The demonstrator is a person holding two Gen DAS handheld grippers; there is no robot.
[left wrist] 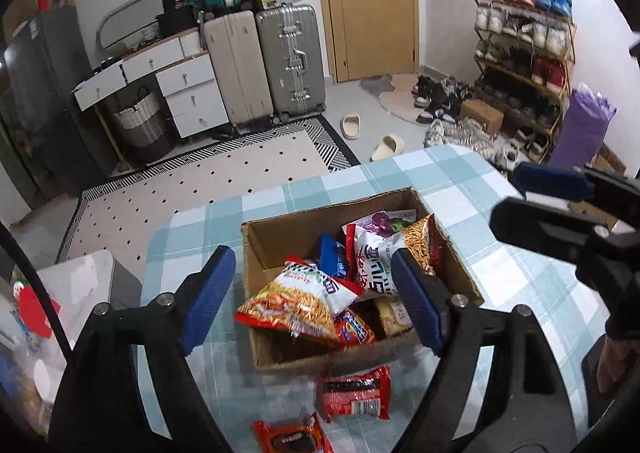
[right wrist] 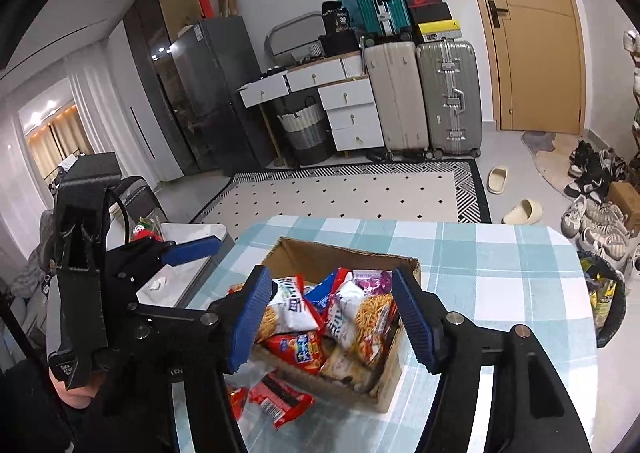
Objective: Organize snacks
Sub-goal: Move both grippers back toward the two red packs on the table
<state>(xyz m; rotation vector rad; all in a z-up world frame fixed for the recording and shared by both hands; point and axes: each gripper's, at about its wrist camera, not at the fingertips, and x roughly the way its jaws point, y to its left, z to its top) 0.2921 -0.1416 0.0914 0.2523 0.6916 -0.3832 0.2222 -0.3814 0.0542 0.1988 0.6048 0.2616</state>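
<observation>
An open cardboard box [left wrist: 280, 237] sits on the checked table [left wrist: 500, 285], filled with several snack packets such as a noodle packet [left wrist: 296, 301] and a white chip bag [left wrist: 376, 253]. Two red packets [left wrist: 354, 393] [left wrist: 292, 437] lie on the table in front of the box. My left gripper [left wrist: 312, 301] is open and empty, held above the box's near side. My right gripper [right wrist: 332, 317] is open and empty above the box [right wrist: 304, 253]; it also shows in the left wrist view [left wrist: 552, 197]. A red packet [right wrist: 280, 399] lies beside the box.
A small white side table [right wrist: 188, 253] with clutter stands left of the checked table [right wrist: 500, 273]. Beyond lie a patterned rug [right wrist: 352, 193], suitcases [right wrist: 448, 93], a drawer unit, a shoe rack [left wrist: 524, 49] and slippers. A bag [right wrist: 604, 293] sits by the table's right edge.
</observation>
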